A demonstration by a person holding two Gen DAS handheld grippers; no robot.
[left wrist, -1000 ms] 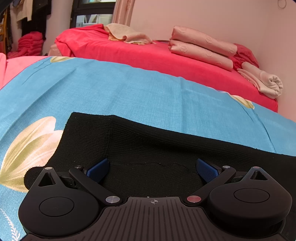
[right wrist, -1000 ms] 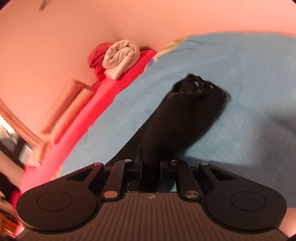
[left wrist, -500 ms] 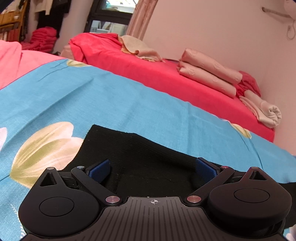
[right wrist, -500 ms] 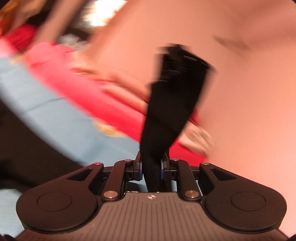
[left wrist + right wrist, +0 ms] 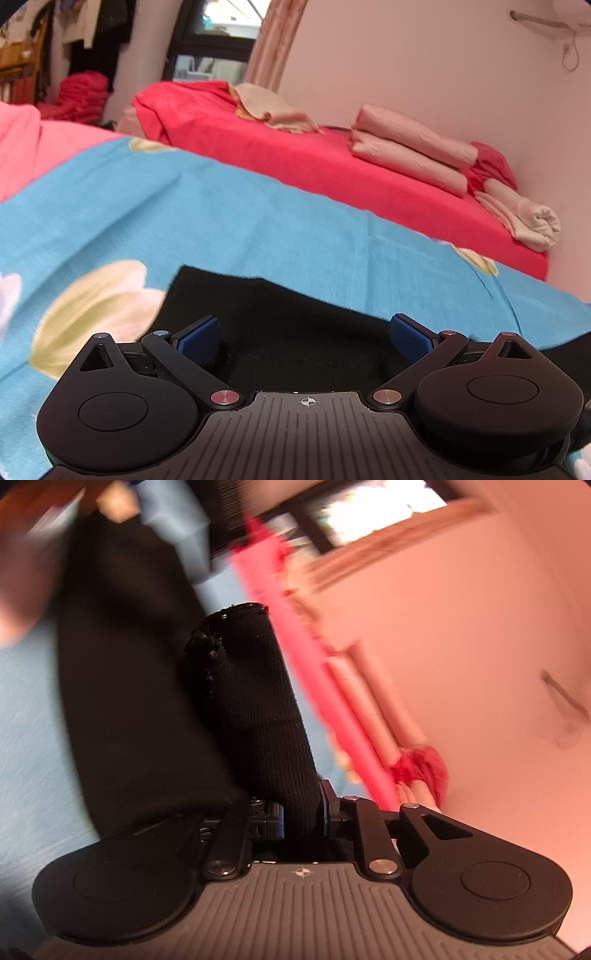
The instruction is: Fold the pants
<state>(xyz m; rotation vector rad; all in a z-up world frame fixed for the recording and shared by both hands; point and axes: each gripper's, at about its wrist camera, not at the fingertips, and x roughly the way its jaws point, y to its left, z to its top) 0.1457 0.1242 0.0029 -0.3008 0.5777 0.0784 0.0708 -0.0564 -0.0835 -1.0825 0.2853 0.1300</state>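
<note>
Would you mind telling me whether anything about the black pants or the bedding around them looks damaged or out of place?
One small thing: the end of the pant leg pinched in the right claw looks frayed, with loose fuzzy threads along its seam. Otherwise the pants lie flat on the blue floral sheet, and the folded linens behind look tidy.

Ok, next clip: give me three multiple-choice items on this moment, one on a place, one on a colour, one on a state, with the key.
1. Where do the black pants lie in the left wrist view?
A. on the blue floral sheet
B. on the red bed
C. on the floor

2. What colour are the left gripper pads?
A. red
B. blue
C. white

3. How is the right gripper?
A. wide open
B. out of view
C. shut on black fabric

Key: 1 A, blue sheet surrounds the cloth; 2 B, both pads show blue; 3 C, a pants leg is pinched between its jaws.
</note>
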